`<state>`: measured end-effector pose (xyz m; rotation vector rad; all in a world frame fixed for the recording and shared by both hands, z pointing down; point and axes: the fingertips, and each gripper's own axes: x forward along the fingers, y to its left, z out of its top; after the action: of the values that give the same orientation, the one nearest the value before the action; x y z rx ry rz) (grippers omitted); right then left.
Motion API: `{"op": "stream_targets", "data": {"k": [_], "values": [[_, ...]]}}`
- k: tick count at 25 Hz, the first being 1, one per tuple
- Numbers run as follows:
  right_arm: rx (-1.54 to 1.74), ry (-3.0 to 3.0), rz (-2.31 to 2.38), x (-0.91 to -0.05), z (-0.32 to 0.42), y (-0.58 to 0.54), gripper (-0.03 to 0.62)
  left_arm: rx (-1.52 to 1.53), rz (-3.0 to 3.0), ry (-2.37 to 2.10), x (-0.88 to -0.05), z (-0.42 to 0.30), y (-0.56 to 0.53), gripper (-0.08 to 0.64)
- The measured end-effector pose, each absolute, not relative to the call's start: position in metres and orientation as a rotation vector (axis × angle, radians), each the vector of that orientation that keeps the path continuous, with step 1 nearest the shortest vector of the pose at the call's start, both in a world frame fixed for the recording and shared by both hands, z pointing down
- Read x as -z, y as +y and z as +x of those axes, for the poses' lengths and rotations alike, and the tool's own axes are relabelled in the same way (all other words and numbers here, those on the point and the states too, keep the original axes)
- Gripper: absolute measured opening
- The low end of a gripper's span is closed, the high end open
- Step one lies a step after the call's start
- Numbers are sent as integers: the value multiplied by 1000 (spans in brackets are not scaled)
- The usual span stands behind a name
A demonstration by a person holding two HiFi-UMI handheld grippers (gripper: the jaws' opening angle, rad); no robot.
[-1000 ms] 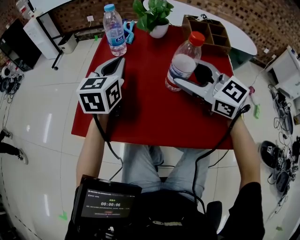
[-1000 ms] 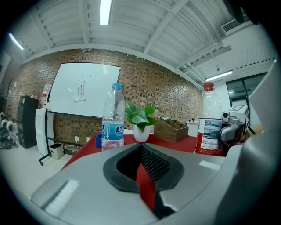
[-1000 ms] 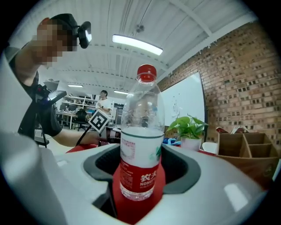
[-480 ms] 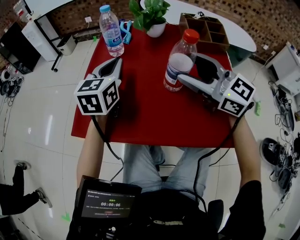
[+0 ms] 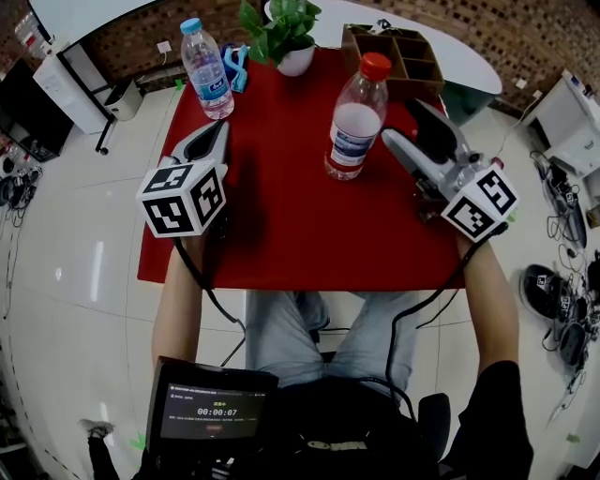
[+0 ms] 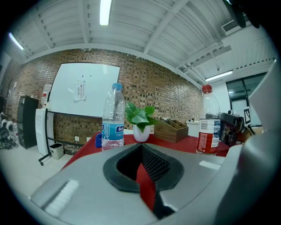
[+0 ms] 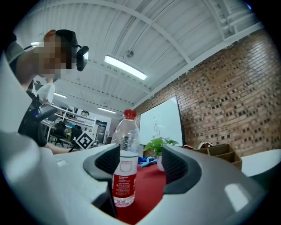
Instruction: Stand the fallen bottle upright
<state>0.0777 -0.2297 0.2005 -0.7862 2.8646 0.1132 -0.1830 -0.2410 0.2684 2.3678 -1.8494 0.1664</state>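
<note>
**Bottle upright on table; right tongs clear of it**

The red-capped bottle (image 5: 354,122) stands upright near the middle of the red table (image 5: 300,234), cap uppermost, with nothing leaning on it. I judge the task's main requirement met.

The right gripper (image 5: 405,124) sits just beside the bottle on its right, jaws spread wide and touching nothing. In the right gripper view the bottle shows in the gap between the jaws but beyond their tips, with no pad on it. The left gripper (image 5: 214,133) lies at the table's left edge with its jaws brought together and nothing in them, well apart from the bottle.

A blue-capped bottle (image 5: 205,70), a potted plant (image 5: 281,28) and a wooden organizer (image 5: 394,52) stand along the far edge, clear of the work.

Recommendation for the step in hand, which I take to be the retreat: I would keep the right jaws wide and draw them straight back, away from the bottle. A sideways sweep of the near jaw could tip it.
</note>
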Motion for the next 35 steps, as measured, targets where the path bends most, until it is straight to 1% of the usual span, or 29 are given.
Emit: {"op": "stream_targets", "data": {"k": [4,7,8,10,11,14,16,35], "values": [[-28,2779,-842,-196,99,-236,298,-168,2368,-1847,-269,-183,-241,6],[-72,2829,-1120,-215,110,-258,287,-167,2368,-1850,-268,-183,-241,6],[-118,2855,-1256,-225,113,-265,228,-168,2368,-1850,-268,-183,-241,6],[-155,2870,-1469,-241,120,-275,42,-169,2368,-1849,-269,-182,-241,6],[-117,2872,-1529,-247,123,-280,5,-169,2369,-1848,-269,-183,-241,6],[162,2868,-1588,-269,134,-296,5,-164,2373,-1852,-267,-183,-241,6],[238,2838,-1602,-272,138,-299,5,-166,2373,-1853,-267,-182,-240,6],[216,2837,-1594,-271,136,-294,5,-165,2374,-1856,-267,-182,-239,6]]}}
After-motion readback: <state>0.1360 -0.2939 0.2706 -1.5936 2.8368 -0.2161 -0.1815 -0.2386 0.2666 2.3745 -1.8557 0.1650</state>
